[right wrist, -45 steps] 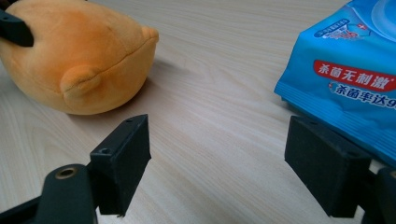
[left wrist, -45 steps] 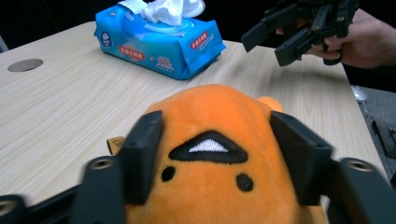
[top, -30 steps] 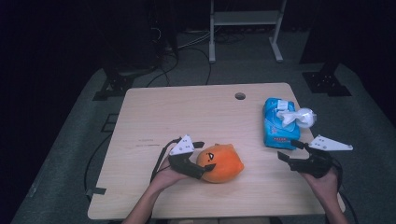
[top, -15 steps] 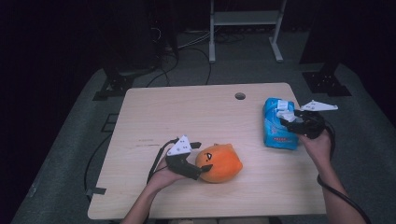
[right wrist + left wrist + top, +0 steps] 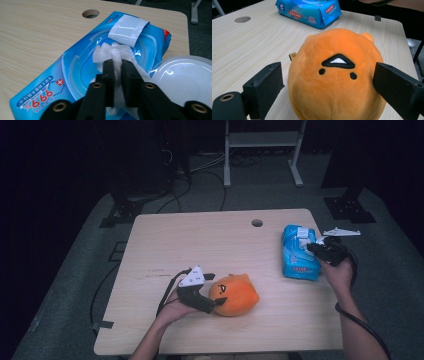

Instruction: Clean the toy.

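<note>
An orange plush toy (image 5: 235, 295) (image 5: 337, 100) with a small stitched face lies near the table's front edge. My left gripper (image 5: 214, 291) (image 5: 329, 85) holds it, one black jaw against each side. At the right lies a blue wet-wipe pack (image 5: 297, 262) (image 5: 70, 77) with its clear lid (image 5: 185, 75) flipped open and a white seal flap (image 5: 127, 28) peeled back. A white wipe (image 5: 112, 52) sticks up from the opening. My right gripper (image 5: 312, 248) (image 5: 116, 66) has just been closing and now pinches that wipe between its jaws.
The light wooden table (image 5: 200, 235) has a round cable hole (image 5: 257, 223) (image 5: 90, 13) near its far edge. A metal stand (image 5: 262, 140) and cables are on the dark floor beyond. The pack lies close to the table's right edge.
My right gripper moved from the table's front right corner up to the wipe pack and shut on the wipe. The left gripper and the plush toy stayed put.
</note>
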`<control>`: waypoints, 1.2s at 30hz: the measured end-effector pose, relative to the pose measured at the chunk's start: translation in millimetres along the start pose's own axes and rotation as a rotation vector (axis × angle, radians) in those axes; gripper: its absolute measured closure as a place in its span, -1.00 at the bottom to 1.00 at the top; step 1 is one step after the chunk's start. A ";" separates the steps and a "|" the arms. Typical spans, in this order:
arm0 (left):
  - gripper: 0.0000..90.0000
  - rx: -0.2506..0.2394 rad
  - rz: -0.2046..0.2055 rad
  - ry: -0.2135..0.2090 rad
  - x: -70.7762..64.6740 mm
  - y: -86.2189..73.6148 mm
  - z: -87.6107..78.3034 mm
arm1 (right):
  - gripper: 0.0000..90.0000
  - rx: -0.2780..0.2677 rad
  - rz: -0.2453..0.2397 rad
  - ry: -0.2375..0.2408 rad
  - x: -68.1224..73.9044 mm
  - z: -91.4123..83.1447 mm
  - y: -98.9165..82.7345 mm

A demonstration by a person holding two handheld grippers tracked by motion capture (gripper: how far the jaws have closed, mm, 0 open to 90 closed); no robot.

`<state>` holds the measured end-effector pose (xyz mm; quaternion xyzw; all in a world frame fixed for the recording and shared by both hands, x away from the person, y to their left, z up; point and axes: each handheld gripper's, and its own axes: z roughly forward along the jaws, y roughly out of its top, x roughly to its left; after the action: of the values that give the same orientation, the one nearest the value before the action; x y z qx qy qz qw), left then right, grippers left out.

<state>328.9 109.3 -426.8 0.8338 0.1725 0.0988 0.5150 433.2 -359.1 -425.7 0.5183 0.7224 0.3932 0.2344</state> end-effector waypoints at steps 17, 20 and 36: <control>-0.79 0.018 -0.009 -0.005 5.3 -4.3 -7.0 | 0.90 -0.102 -0.054 0.194 28.0 -60.8 2.2; -0.70 0.021 0.001 -0.021 5.3 -4.3 -9.0 | 0.90 -0.103 -0.113 0.272 52.0 -77.8 0.5; -0.41 0.010 0.001 -0.078 5.8 -8.4 -4.8 | 0.89 -0.005 -0.324 0.661 158.5 -85.1 -12.7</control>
<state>331.1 119.0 -432.3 0.8396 0.1524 0.0655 0.5172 306.6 -240.9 -375.6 0.2415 0.8307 0.4992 0.0487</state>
